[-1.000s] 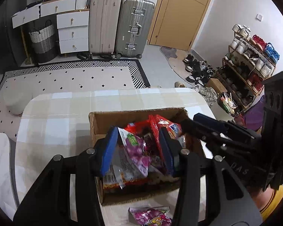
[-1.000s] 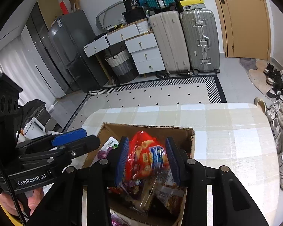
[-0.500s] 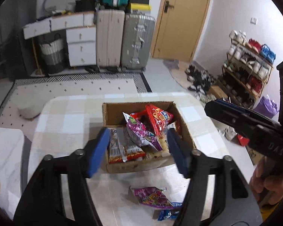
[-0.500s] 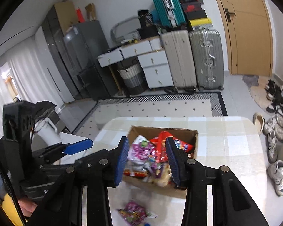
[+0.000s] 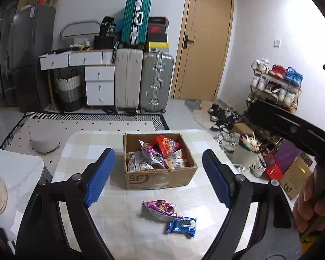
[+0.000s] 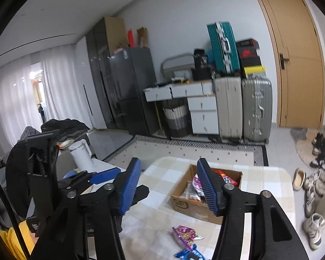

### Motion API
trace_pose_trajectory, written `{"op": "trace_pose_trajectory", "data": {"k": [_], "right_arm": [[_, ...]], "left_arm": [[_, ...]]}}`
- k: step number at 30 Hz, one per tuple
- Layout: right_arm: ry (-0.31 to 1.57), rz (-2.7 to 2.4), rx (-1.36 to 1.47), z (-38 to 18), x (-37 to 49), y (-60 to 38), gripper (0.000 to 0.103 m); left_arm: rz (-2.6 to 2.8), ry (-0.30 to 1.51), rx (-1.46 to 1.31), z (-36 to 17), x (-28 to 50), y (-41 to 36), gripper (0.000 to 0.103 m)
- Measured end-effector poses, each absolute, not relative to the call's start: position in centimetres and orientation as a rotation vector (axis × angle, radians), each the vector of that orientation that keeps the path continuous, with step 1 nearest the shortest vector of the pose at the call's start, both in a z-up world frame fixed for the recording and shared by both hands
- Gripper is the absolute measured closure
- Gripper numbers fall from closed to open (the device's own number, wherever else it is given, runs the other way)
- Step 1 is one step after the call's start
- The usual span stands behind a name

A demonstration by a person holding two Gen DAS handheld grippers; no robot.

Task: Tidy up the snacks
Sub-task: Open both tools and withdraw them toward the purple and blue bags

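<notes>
A brown cardboard box (image 5: 160, 178) stands on the checked table (image 5: 119, 216), filled with several snack packs; a red pack (image 5: 167, 144) and a purple pack (image 5: 150, 151) lie on top. The box also shows in the right wrist view (image 6: 185, 205). A purple snack pack (image 5: 160, 208) and a blue snack pack (image 5: 181, 226) lie on the table in front of the box; both also show in the right wrist view, purple (image 6: 186, 235) and blue (image 6: 189, 255). My left gripper (image 5: 159, 176) is open and empty, raised above the table. My right gripper (image 6: 170, 189) is open and empty, raised too.
The table's far edge is beyond the box. Suitcases (image 5: 144, 82), a white drawer unit (image 5: 99, 85) and a door (image 5: 202, 47) stand at the back wall. A shoe rack (image 5: 275, 86) and shoes lie right. A white side surface (image 5: 13, 173) is left.
Both grippers let go of snack packs into the box, opened, and pulled back and up away from it. The loose purple and blue packs on the table came into view.
</notes>
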State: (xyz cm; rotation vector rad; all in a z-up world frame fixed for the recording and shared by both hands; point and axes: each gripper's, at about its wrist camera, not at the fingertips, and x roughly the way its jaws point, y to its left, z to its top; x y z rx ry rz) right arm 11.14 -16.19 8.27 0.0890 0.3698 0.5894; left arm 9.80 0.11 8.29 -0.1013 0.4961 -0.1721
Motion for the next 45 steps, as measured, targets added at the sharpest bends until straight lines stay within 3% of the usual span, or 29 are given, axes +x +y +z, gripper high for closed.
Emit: {"op": "trace_pose_trajectory", "data": {"k": [3, 5, 7, 10, 15, 20, 33, 45], "right_arm": [[0.317, 0.601, 0.078, 9.7, 7.1, -16.3, 0.029], [0.288, 0.609, 0.067, 10.4, 5.0, -16.3, 0.027], [0.257, 0.615, 0.062, 10.8, 2.4, -16.4, 0.021], [0.206, 0.593, 0.063, 10.8, -1.2, -16.7, 0.015], [0.174, 0.577, 0.056, 9.3, -5.8, -17.4, 0.013], [0.128, 0.497, -0.004, 7.1, -8.5, -17.2, 0.002], [0.292, 0.440, 0.065, -3.5, -5.5, -17.8, 0.002], [0.404, 0.475, 0.091, -9.8, -1.2, -17.5, 0.002]], "left_arm": [[-0.170, 0.459, -0.103, 10.5, 6.4, 0.3, 0.015], [-0.167, 0.435, -0.101, 11.7, 4.7, 0.3, 0.011], [-0.162, 0.396, -0.105, 12.4, 2.0, 0.8, 0.000], [-0.173, 0.377, -0.112, 12.9, -1.5, 1.5, 0.000], [-0.164, 0.348, -0.073, 12.9, -6.7, 1.4, 0.000], [-0.132, 0.280, -0.008, 11.4, -10.3, 0.5, 0.000], [-0.070, 0.480, -0.039, -0.3, -8.4, 1.4, 0.000], [-0.090, 0.651, -0.110, -8.4, 1.0, 1.7, 0.000]]}}
